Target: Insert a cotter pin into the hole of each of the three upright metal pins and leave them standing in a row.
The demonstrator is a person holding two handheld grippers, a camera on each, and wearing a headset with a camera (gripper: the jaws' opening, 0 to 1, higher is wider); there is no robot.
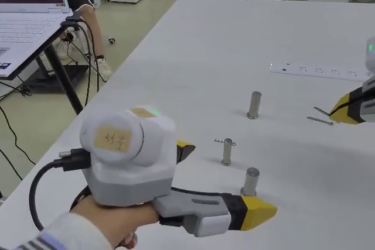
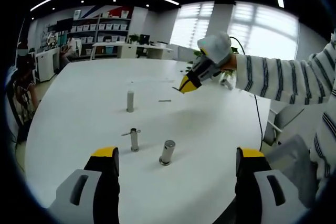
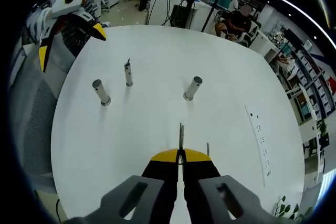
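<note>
Left gripper (image 2: 177,156) level, jaws wide apart, right gripper (image 3: 181,153) jaws pinched on 1 cotter pin (image 3: 181,136)

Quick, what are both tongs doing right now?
Left tongs: open, holding nothing.
Right tongs: shut on a cotter pin.

A white power strip (image 1: 319,71) lies flat on the white bench (image 1: 193,45), toward its far edge. Off the bench's side, an open laptop (image 1: 26,21) sits on a separate small table (image 1: 36,52). Black cables (image 1: 88,51) hang below it, near a seated person's legs (image 1: 88,4).
</note>
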